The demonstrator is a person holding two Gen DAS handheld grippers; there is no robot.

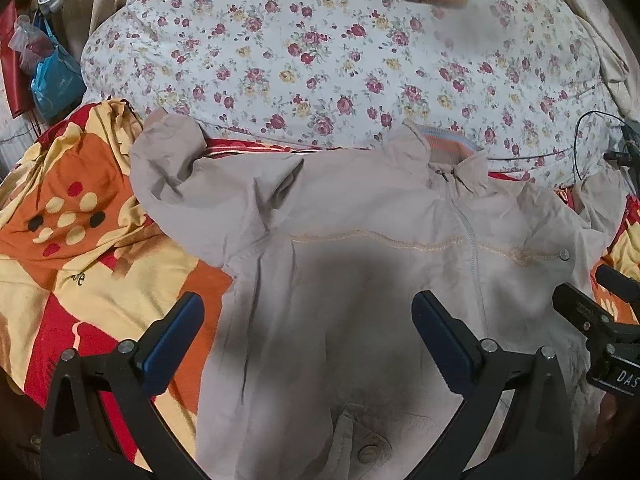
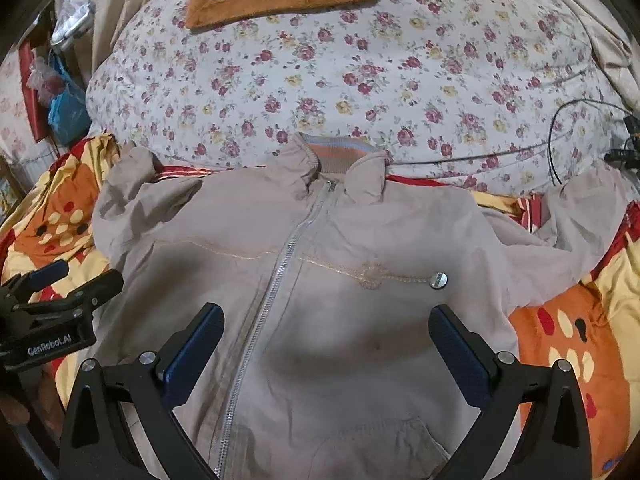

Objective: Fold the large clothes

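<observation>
Both the left gripper [image 1: 308,312] and right gripper [image 2: 326,324] hover released above the zipped beige jacket [image 2: 320,240], spread flat for folding.

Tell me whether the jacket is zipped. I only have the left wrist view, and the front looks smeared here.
Observer: Yes. In the right wrist view the zipper is closed right up to the collar, with its pull at the top.
Operator: And the right gripper? I see only its edge.
Observer: The right gripper is open over the chest of the jacket, with nothing between its pads.
Operator: Where's the sleeve on that side?
Observer: That sleeve lies spread outward, unfolded, on the orange-patterned sheet.
</observation>
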